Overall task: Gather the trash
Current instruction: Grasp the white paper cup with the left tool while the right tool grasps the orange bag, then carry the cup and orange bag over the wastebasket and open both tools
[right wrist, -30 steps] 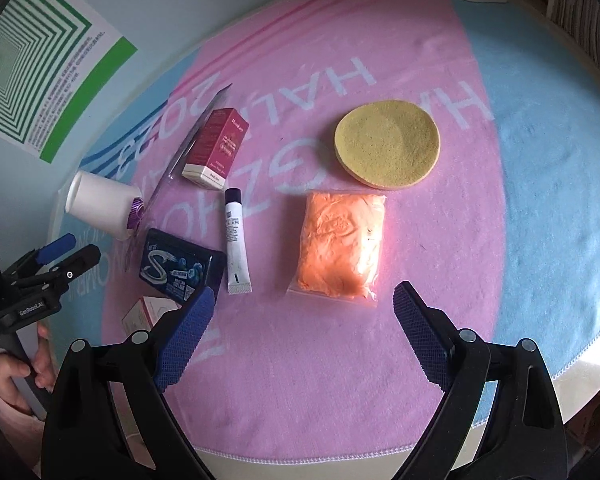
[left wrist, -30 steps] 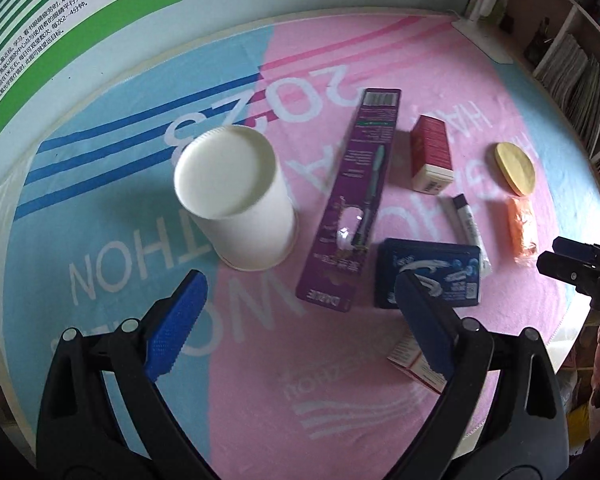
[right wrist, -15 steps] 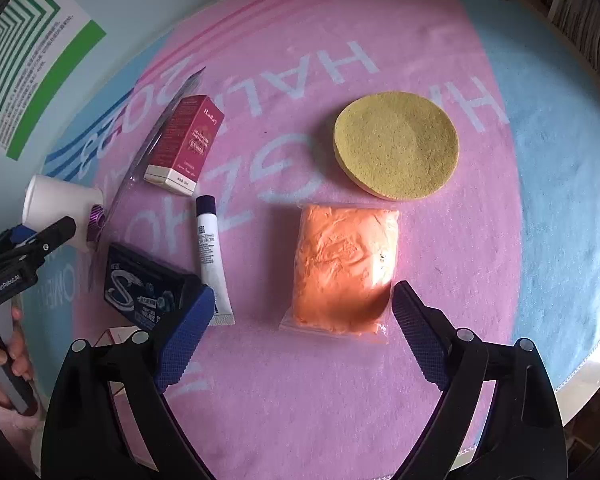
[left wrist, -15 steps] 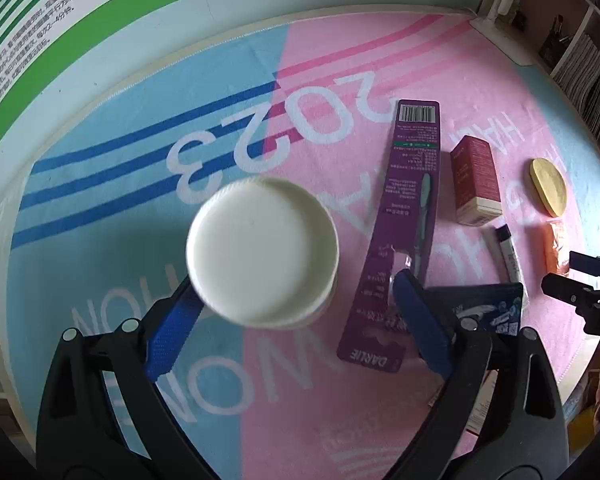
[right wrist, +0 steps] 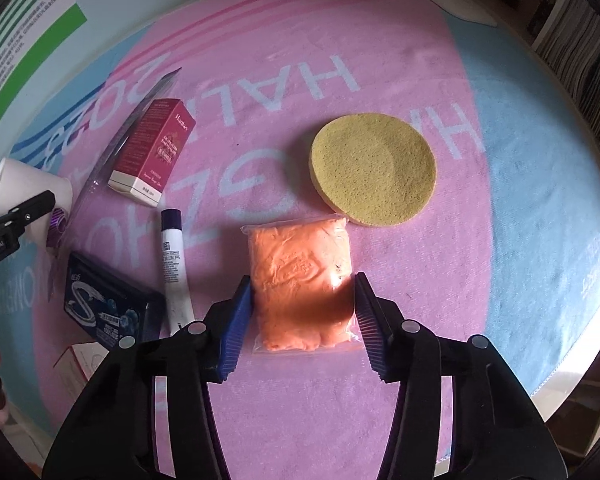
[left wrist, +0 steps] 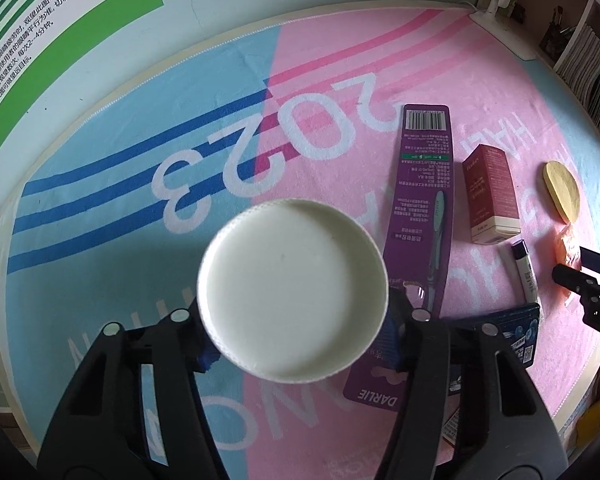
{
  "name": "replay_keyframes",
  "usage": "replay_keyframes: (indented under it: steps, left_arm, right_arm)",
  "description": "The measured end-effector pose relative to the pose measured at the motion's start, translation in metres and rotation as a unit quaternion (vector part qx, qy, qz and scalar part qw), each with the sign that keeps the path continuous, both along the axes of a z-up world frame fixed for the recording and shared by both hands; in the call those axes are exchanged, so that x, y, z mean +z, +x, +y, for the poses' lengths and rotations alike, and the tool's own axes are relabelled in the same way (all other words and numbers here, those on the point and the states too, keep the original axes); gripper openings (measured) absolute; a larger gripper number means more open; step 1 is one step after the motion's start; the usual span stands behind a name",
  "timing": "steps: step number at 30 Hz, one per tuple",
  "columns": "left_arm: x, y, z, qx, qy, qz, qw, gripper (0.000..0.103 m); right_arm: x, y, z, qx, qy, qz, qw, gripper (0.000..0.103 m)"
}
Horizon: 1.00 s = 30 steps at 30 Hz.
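Left claw [left wrist: 294,338]: jaws just closed in, pressing the sides of the upturned white paper cup [left wrist: 292,290].
Right claw [right wrist: 302,316]: jaws just narrowed, pads touching the clear plastic bag of orange stuff [right wrist: 302,280].

Pink-and-blue printed cloth [right wrist: 520,168] (marked 2023), green-striped wall poster [left wrist: 40,20], bookshelf [left wrist: 580,52] at right
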<state>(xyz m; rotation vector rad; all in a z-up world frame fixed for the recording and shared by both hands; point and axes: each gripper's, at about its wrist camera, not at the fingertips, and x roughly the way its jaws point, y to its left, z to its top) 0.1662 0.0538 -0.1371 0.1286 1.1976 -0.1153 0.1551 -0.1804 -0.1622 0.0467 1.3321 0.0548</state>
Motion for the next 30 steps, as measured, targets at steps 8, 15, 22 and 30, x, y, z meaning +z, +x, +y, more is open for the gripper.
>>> replay_keyframes:
  steps: [8, 15, 22, 30]
  left_arm:
    - [0.011, -0.01, -0.009, -0.019, 0.001, -0.019, 0.9996, 0.051]
    - [0.045, -0.032, -0.026, -0.04, 0.001, -0.054, 0.9978, 0.051]
    - [0.076, -0.051, -0.047, -0.067, -0.004, -0.087, 0.994, 0.051]
    - [0.097, -0.068, -0.072, -0.103, -0.007, -0.112, 0.9883, 0.051]
  right_arm:
    - [0.005, -0.007, -0.005, -0.007, 0.03, -0.003, 1.0, 0.049]
    - [0.019, -0.024, -0.019, -0.017, 0.056, -0.012, 0.998, 0.049]
    - [0.035, -0.045, -0.038, -0.034, 0.07, -0.029, 0.997, 0.049]
    - [0.046, -0.071, -0.057, -0.058, 0.073, -0.044, 0.995, 0.049]
